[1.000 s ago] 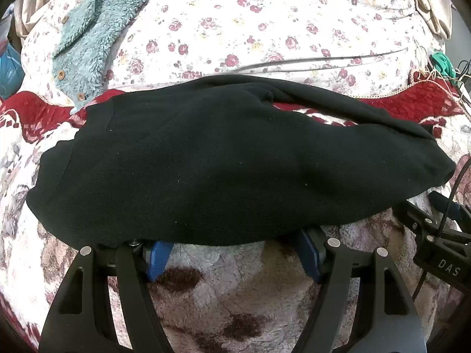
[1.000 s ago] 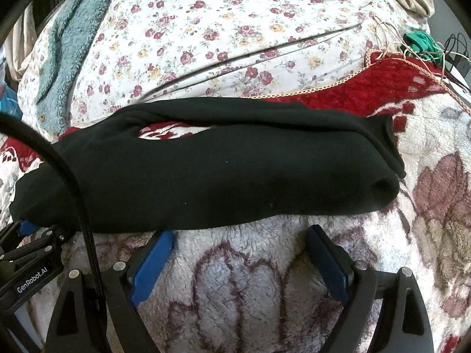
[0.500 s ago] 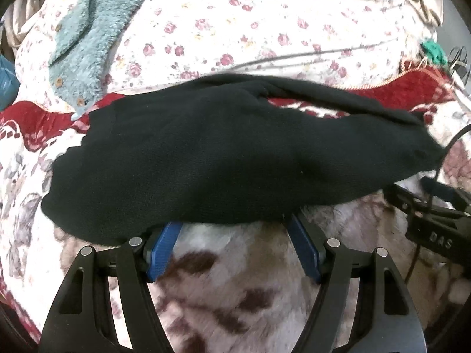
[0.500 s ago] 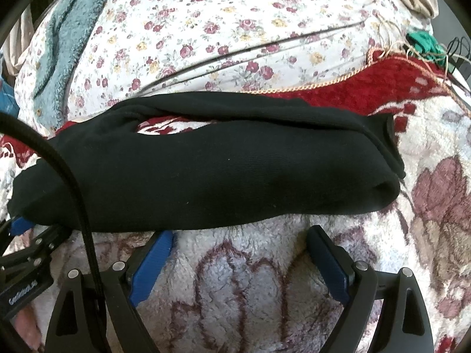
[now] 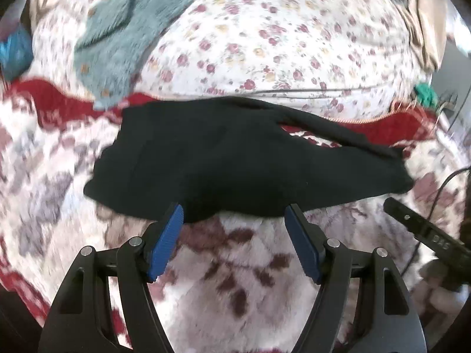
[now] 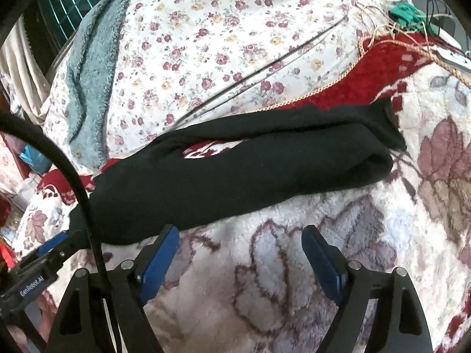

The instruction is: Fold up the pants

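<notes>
The black pants (image 5: pixel 235 161) lie folded lengthwise on a fluffy white and maroon blanket (image 5: pixel 241 270), stretched left to right. My left gripper (image 5: pixel 234 210) hovers just in front of their near edge, open, with nothing between its blue pads. In the right wrist view the pants (image 6: pixel 250 170) run from lower left up to the cuffs at upper right. My right gripper (image 6: pixel 240 231) is open before their near edge, its jaws closing a little, with only blanket between them. The right gripper's body (image 5: pixel 426 232) shows at the left view's right edge, the left gripper's body (image 6: pixel 32 273) at the right view's lower left.
A floral quilt (image 5: pixel 279 35) covers the bed beyond the pants. A teal fleece garment (image 5: pixel 123 29) lies on it at the far left. A red blanket border (image 6: pixel 368 67) runs behind the pants. Green cord and cables (image 6: pixel 406 14) sit at far right. A black cable (image 6: pixel 73 176) crosses the right view.
Both grippers have pulled back and risen from the pants' near edge; the pants look smaller and farther in the left view. The right view has rolled, so the pants slant upward to the right.
</notes>
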The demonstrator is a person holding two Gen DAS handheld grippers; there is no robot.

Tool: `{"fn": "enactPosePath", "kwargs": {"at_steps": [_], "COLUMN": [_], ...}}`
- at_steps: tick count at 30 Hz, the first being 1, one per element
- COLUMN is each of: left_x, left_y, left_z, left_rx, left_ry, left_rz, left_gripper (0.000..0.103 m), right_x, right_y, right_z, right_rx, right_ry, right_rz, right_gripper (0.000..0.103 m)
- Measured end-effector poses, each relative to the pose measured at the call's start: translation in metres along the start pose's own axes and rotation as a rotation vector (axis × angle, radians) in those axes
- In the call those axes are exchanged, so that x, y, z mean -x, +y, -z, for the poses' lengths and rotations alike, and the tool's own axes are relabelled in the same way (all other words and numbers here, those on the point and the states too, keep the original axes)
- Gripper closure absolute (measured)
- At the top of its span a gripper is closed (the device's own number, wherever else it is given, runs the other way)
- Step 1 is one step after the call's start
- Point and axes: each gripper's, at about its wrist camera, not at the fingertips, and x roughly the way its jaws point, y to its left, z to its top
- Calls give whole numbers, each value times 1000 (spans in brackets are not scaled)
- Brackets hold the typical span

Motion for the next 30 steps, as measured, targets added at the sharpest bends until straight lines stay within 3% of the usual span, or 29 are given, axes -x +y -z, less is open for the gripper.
{"fn": "enactPosePath", "kwargs": {"at_steps": [8, 14, 16, 24, 25, 26, 27, 28, 29, 30], "left_x": [-3, -32, -35, -69, -72, -75, -76, -77, -77, -78], "left_y": [58, 85, 85, 89, 90, 92, 93, 95, 96, 96], "left_z": [14, 14, 7, -29, -32, -35, -35, -37, -38, -40], "left_rx": [175, 359, 381, 417, 427, 445, 456, 466, 462, 442], "left_ry": [2, 45, 4, 9, 11, 18, 22, 30, 43, 62], "left_rz": [-16, 41, 34, 70, 77, 93, 100, 111, 107, 90], "left_gripper": [31, 31, 31, 31, 31, 31, 36, 45, 71, 87], "right_x": [-3, -22, -30, -57, -58, -59, -60, -60, -60, -58], "right_y": [-25, -41, -45, -53, -56, -61, -65, -69, -74, -78], "right_z": [-3, -9, -14, -43, -45, -46, -47, -47, -46, -44], "right_rx": [-51, -98, -120, -191, -213, -244, -270, -293, -318, -343], "right_ry": [-4, -1, -3, -24, -33, -46, -46, -43, -45, -51], "right_rz": [-19, -68, -87, -123, -139, -149, -149, -150, -158, -177], "right_gripper": [19, 19, 18, 18, 21, 35, 45, 65, 76, 78]}}
